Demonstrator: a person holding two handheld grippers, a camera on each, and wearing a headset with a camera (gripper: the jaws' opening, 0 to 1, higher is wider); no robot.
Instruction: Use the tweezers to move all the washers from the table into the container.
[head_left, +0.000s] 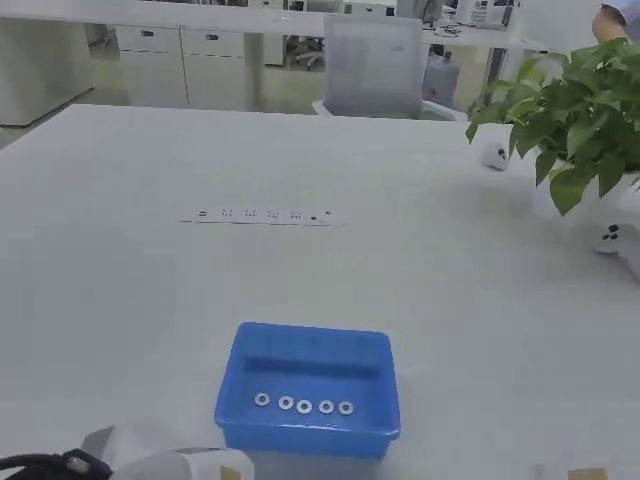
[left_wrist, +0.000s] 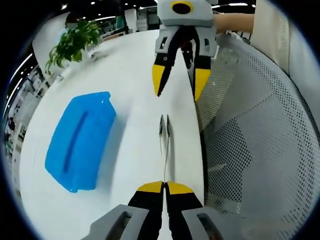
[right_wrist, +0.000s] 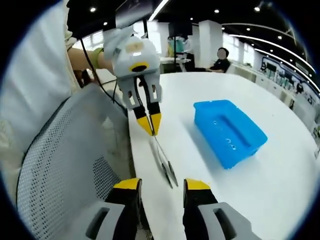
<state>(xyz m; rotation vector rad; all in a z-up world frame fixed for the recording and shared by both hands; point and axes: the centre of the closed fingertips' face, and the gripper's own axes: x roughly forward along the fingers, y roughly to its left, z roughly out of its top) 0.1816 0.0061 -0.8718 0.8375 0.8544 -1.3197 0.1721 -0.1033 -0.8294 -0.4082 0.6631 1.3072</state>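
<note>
nearest to us, the left gripper (left_wrist: 164, 187) has its jaws pressed together on the back end of the tweezers (left_wrist: 164, 145); we judge it clamps them there so the long thin arms reach out ahead as a finer pair of tips; the two arms lie close with a narrow slit between them, and we see nothing pinched in it; the tweezers hang along the near edge of the table (head_left: 300, 270), beside the mesh chair (left_wrist: 250, 125), and we cannot tell whether they touch the top; facing them, the right gripper (left_wrist: 177, 95) has its jaws wide apart and holds nothing; the tweezers' tips point into the gap between those jaws, which we take as a stance for squeezing the arms or taking the tool over, though whether the tips are already inside the gap we cannot tell; further in, the blue container (head_left: 300, 438) sits on the table well apart from both grippers, its long side toward us, so a reach from the near edge would meet it easily; five washers (head_left: 304, 405) lie inside it in a row along the front of its floor, near each other but apart; on that count we judge the moving is far along, perhaps finished; beyond the container a white power strip (head_left: 262, 215) lies flat across the middle of the table; at the far right stands a green plant (head_left: 575, 110), clear of the work.
</note>
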